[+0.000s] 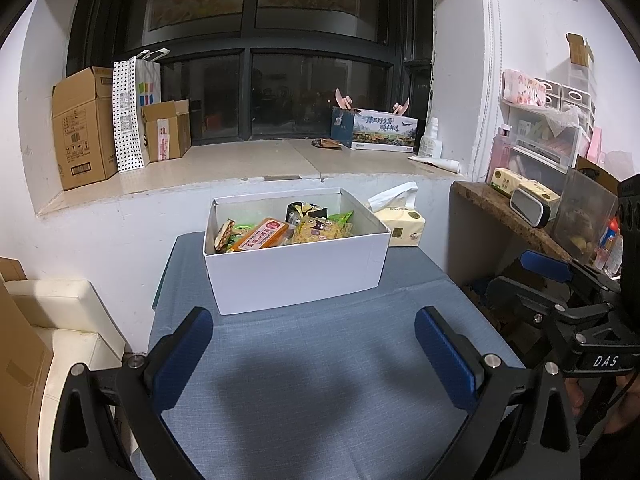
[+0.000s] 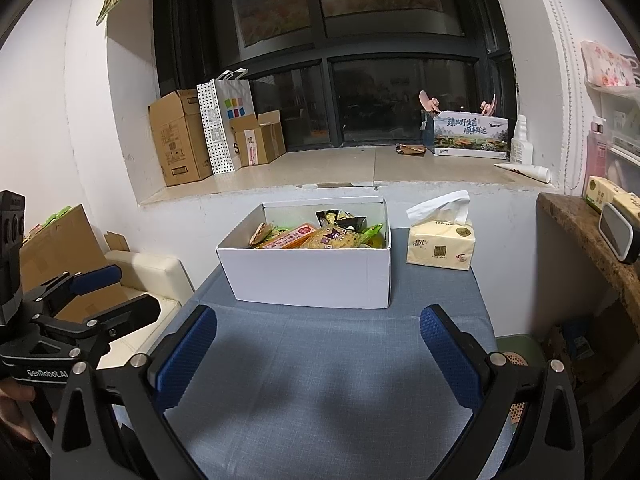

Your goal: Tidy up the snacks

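A white open box [image 1: 296, 272] stands at the far end of a blue-grey table [image 1: 320, 380]; it also shows in the right wrist view [image 2: 312, 276]. Several snack packs lie inside, among them an orange pack [image 1: 266, 236] and a yellow pack [image 1: 316, 232]. My left gripper [image 1: 316, 344] is open and empty, low over the table, short of the box. My right gripper [image 2: 318, 344] is open and empty, also short of the box. Each gripper shows at the edge of the other's view: the right [image 1: 536, 276], the left [image 2: 108, 288].
A yellow tissue pack [image 2: 440, 246] sits on the table right of the box. A windowsill [image 1: 240, 164] behind holds cardboard boxes [image 1: 84, 128], a paper bag and a printed carton [image 1: 384, 132]. A brown shelf [image 1: 516, 216] with clutter is at the right. A cream seat [image 1: 68, 320] is at the left.
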`<action>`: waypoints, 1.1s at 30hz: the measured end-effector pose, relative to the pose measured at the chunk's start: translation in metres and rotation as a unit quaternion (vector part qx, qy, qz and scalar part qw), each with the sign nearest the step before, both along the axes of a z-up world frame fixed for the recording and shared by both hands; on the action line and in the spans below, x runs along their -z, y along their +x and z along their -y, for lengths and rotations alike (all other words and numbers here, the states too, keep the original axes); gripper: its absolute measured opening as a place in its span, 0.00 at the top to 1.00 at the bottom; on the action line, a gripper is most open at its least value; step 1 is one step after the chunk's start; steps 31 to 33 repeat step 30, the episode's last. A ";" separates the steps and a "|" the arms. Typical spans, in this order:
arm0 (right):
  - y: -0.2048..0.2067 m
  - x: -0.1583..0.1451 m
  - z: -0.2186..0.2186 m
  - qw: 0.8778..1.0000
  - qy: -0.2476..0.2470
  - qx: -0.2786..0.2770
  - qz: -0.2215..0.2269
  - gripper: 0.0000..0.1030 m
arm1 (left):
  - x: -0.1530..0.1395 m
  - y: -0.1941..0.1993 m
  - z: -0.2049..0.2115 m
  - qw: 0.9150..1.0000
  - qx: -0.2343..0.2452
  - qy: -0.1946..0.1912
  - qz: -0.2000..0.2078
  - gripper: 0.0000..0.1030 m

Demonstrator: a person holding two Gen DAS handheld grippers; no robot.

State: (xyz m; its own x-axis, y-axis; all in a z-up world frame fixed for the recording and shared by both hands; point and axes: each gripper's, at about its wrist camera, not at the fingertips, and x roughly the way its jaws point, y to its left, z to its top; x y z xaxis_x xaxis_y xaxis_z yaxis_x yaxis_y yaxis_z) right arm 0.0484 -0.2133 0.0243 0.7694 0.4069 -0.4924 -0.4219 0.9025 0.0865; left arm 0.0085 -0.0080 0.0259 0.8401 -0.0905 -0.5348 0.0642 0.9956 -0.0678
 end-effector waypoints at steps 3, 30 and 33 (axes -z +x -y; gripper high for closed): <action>0.000 0.000 0.000 1.000 -0.001 0.000 0.000 0.00 | 0.000 0.000 0.000 1.000 0.000 0.000 0.000 0.00; -0.001 0.004 -0.002 1.000 -0.002 0.001 -0.004 0.00 | -0.001 -0.001 -0.002 1.000 0.006 0.002 -0.001 0.00; -0.001 0.004 -0.002 1.000 -0.002 0.001 -0.004 0.00 | -0.001 -0.001 -0.002 1.000 0.006 0.002 -0.001 0.00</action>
